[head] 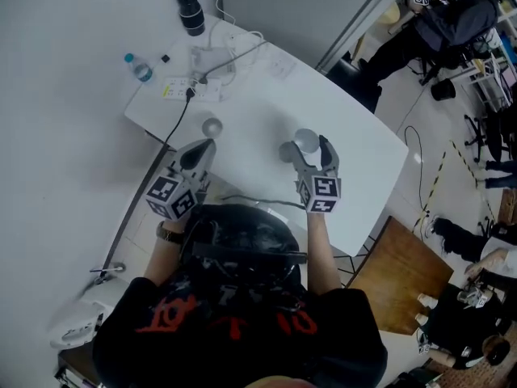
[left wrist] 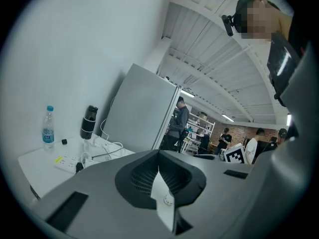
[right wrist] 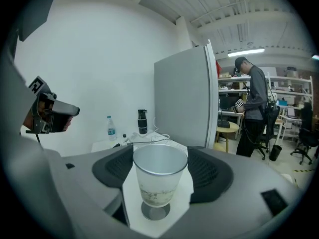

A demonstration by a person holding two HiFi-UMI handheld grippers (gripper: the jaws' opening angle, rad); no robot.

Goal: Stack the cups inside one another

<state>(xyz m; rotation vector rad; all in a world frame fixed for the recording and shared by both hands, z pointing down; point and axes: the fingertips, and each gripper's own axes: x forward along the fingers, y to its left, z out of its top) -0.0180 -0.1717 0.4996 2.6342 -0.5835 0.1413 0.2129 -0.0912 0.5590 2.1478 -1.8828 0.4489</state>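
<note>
Two frosted cups stand on the white table (head: 355,136). One cup (head: 212,126) is alone, just ahead of my left gripper (head: 199,153), whose jaws are together with nothing between them. In the left gripper view only a thin white wedge shows between the pads (left wrist: 144,176). The other cup (head: 305,140) stands upright between the jaws of my right gripper (head: 307,150). In the right gripper view this cup (right wrist: 159,176) fills the gap and both pads (right wrist: 112,168) meet its rim. Its base sits at the table surface.
At the table's far end are a power strip with cables (head: 194,89), a water bottle (head: 139,68) and a black flask (head: 191,10). A grey partition (right wrist: 187,98) rises behind the table. A wooden board (head: 396,273) lies on the floor to the right, and people stand beyond.
</note>
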